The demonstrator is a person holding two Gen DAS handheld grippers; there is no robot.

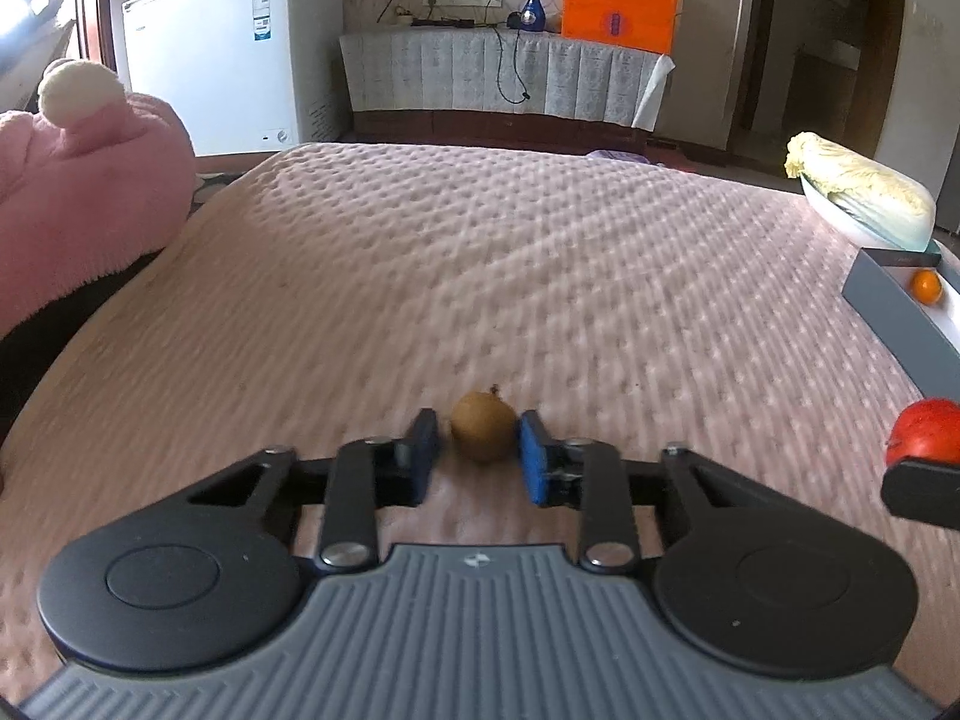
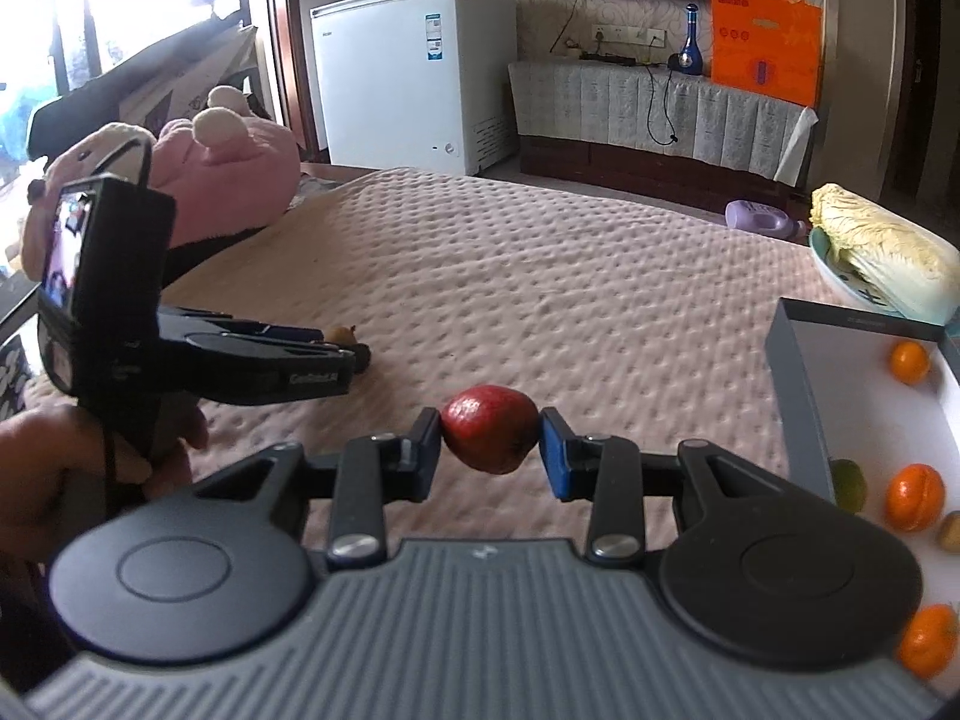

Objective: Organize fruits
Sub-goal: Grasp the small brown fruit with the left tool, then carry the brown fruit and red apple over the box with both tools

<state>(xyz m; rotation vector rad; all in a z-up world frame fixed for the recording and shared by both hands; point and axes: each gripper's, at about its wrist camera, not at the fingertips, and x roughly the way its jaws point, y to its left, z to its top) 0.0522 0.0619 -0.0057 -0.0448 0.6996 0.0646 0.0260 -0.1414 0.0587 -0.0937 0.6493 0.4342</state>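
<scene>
A brown kiwi [image 1: 483,433] lies on the pink bedspread between the blue pads of my left gripper [image 1: 477,450]; the right pad touches it and a small gap shows at the left pad. My right gripper [image 2: 491,438] is shut on a red fruit [image 2: 491,429] and holds it above the bed, left of a grey box [image 2: 798,384] holding several oranges [image 2: 913,497], a green fruit [image 2: 849,485] and a brown one. The red fruit also shows in the left wrist view [image 1: 927,432]. The left gripper also shows in the right wrist view [image 2: 336,354].
A napa cabbage [image 2: 888,252] lies in a white bowl beyond the box. A pink plush toy [image 1: 78,180] sits at the bed's left edge. A white freezer [image 1: 228,54] and a covered cabinet [image 1: 498,72] stand past the bed's foot.
</scene>
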